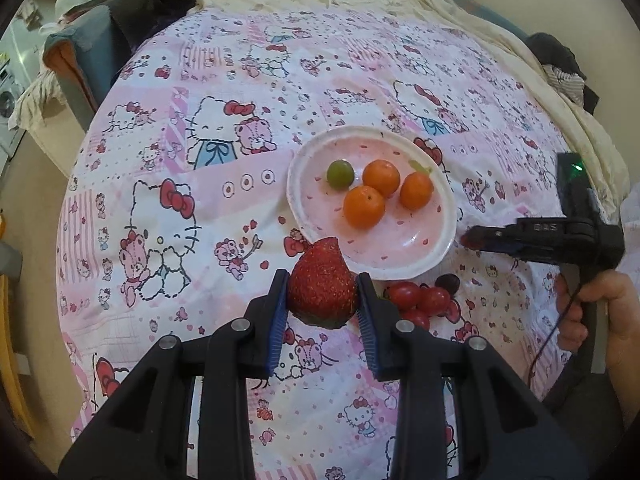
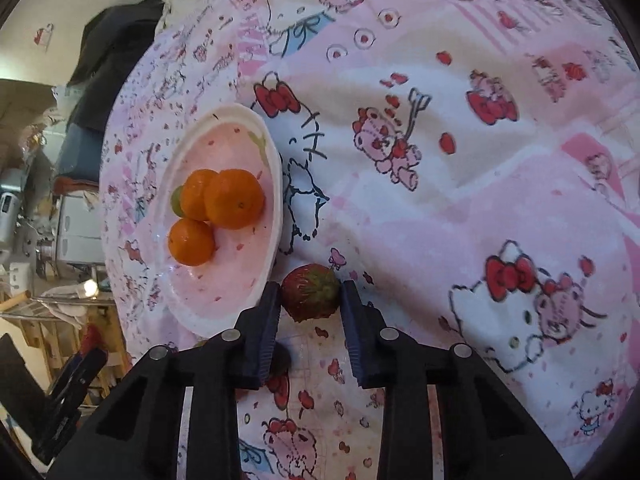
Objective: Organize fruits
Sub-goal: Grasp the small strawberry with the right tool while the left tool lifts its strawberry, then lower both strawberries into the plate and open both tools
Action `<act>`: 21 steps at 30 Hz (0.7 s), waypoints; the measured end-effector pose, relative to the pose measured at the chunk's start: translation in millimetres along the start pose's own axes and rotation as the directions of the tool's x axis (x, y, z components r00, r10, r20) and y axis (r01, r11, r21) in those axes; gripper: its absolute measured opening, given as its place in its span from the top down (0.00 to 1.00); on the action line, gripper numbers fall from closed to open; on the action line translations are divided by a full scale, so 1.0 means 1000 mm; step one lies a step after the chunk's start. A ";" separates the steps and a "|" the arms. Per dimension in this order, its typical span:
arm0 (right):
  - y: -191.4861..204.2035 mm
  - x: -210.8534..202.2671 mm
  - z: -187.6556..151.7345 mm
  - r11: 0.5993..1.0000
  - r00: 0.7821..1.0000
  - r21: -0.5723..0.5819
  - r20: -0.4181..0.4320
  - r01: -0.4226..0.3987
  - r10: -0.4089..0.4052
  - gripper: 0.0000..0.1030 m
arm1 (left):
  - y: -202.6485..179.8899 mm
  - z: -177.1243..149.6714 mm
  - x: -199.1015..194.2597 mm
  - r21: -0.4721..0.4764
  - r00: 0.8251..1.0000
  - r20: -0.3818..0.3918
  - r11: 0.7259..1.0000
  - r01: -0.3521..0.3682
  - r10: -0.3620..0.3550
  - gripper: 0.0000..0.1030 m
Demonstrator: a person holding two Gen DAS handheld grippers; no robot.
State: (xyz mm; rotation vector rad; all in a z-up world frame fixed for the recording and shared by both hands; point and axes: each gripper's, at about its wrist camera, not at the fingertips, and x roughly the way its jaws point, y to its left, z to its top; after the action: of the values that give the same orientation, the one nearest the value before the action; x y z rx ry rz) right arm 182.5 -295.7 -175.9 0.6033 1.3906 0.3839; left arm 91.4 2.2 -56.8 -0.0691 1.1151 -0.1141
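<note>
My left gripper [image 1: 323,280] clamps the strawberry [image 1: 320,300] by its flanks, just off the plate's [image 1: 448,216] near rim. It is light, soft and easily bruised, so I squeeze gently. Whether my right gripper [image 2: 310,288] grips anything, I cannot tell. The quilt [image 1: 160,160] is soft and wrinkled, with clutter beyond its edges.

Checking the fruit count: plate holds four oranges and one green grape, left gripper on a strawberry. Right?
Not quite: there are three oranges, not four, as the left wrist view shows. The plate also holds one green grape, and the left gripper is on a strawberry.
</note>
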 end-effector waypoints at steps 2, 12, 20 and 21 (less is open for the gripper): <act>-0.001 -0.010 -0.001 1.000 0.999 0.005 0.024 -0.027 0.026 0.69 | 0.004 0.000 -0.001 -0.017 1.000 0.005 1.000 -0.002 0.002 0.72; 0.022 -0.076 -0.004 0.993 0.976 -0.074 0.189 -0.095 0.108 0.69 | 0.015 0.017 -0.009 -0.052 0.993 0.097 0.997 -0.060 0.065 0.72; 0.060 -0.090 0.013 0.976 0.964 -0.196 0.231 -0.089 0.135 0.69 | 0.010 0.042 0.012 -0.034 0.992 0.092 0.996 -0.082 0.085 0.72; 0.063 -0.087 0.017 0.976 0.964 -0.198 0.227 -0.091 0.136 0.69 | 0.008 0.045 0.016 -0.025 0.992 0.088 0.996 -0.085 0.087 0.72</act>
State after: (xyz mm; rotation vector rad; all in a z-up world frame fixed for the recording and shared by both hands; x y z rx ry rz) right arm 192.0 -299.8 -67.9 0.5570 1.0778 0.5107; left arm 139.1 8.1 -52.4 -0.0446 1.0287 -0.0215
